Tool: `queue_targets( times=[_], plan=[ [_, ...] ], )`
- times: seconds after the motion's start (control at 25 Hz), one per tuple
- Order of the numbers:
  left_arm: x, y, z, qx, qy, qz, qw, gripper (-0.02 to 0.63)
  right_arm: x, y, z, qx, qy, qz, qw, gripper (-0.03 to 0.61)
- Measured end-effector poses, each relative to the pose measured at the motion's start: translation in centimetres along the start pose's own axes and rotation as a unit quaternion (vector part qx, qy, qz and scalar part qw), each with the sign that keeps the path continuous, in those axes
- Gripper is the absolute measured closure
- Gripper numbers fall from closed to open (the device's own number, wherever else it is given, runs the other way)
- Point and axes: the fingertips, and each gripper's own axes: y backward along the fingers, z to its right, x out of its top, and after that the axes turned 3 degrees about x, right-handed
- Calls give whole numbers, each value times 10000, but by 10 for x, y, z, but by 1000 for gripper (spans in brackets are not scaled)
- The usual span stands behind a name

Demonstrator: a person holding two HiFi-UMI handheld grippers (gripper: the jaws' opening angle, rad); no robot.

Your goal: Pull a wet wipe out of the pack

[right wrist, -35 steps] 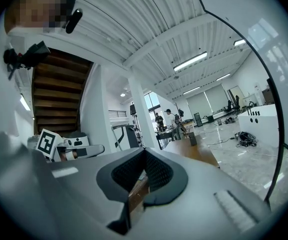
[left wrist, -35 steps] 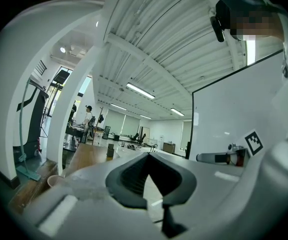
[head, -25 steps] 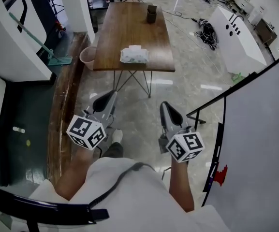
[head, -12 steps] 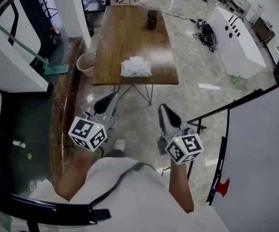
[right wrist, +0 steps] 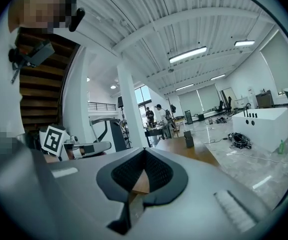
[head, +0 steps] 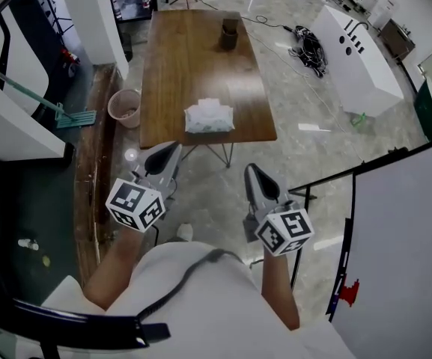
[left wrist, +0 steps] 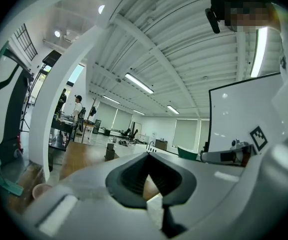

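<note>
The wet wipe pack [head: 209, 117], white and greenish with a wipe standing out of its top, lies near the front edge of a long wooden table [head: 193, 58]. Both grippers are held level over the floor, short of the table and apart from the pack. In the head view my left gripper [head: 174, 147] points toward the table's near edge, its jaws shut and empty. My right gripper [head: 249, 168] sits lower and to the right, also shut with nothing in it. In the left gripper view the jaw tips of the left gripper [left wrist: 147, 154] meet; those of the right gripper [right wrist: 144, 150] do the same.
A dark holder [head: 230, 33] stands at the table's far end. A pink bin [head: 125, 108] sits left of the table, a white cabinet [head: 358, 51] and cables [head: 305, 40] to the right. A whiteboard [head: 403, 238] is close on my right. People stand far behind.
The table and pack have drawn nearer and lower in the head view as the person walks toward them. Both grippers keep their pose, shut.
</note>
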Motion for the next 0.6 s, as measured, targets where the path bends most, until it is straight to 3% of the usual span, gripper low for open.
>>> queue_targets(
  times=[0.6],
  plan=[
    [-11, -10, -71, 128, 535, -58, 9985, 609, -9, -64, -6, -134, 99, -333, 9993, 572]
  ],
)
